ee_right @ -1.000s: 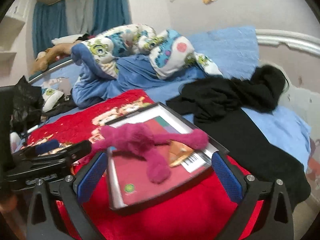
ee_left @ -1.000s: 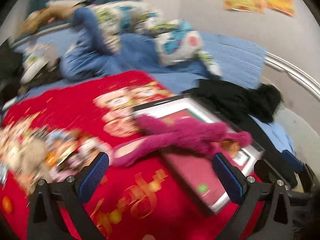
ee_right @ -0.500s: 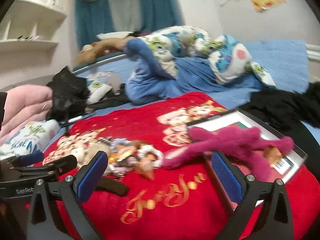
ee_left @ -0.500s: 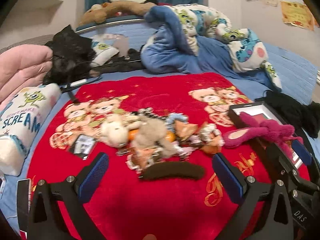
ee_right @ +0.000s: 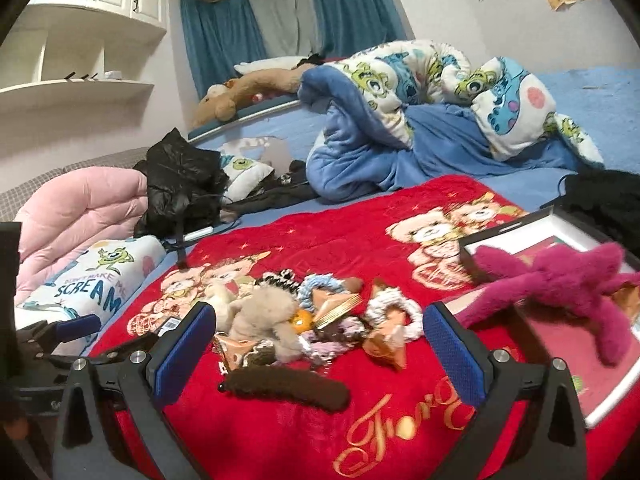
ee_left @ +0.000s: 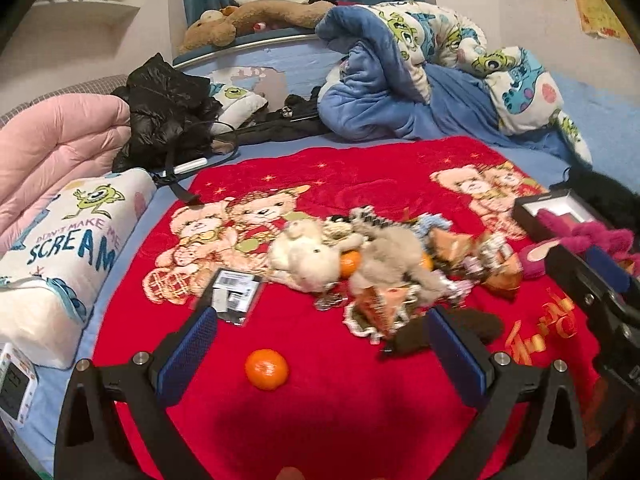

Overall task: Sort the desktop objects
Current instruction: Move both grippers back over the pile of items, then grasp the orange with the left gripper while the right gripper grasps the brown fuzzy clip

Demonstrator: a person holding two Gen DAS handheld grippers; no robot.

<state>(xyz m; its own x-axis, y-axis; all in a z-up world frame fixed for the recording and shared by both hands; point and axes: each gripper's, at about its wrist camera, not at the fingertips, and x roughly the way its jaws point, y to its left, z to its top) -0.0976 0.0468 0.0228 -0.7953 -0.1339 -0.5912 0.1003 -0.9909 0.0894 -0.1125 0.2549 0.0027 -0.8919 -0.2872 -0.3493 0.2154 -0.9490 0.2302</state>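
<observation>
Left gripper [ee_left: 320, 354]: jaws spread wide, holding nothing, poised above the red blanket [ee_left: 340, 420].
Right gripper [ee_right: 320, 350]: jaws spread wide, holding nothing, facing the pile of objects.
Orange [ee_left: 266, 369]: alone on the blanket, between the left gripper's fingers in view, apart from the pile.
Brown fuzzy piece [ee_right: 286, 388]: elongated, lying flat at the near edge of the pile, between the right gripper's fingers in view.
Pile of small toys [ee_right: 304, 316]: plush animals, crocheted rings and a second orange heaped together mid-blanket.
Barcoded packet [ee_left: 236, 294]: flat on the blanket, just left of the pile.
Magenta plush [ee_right: 560, 280]: sprawled across the framed tray [ee_right: 608, 404] at the blanket's right edge.
Surroundings: pink quilt [ee_left: 60, 148] and printed pillow [ee_left: 68, 240] to the left; blue bedding [ee_left: 400, 92] behind.
</observation>
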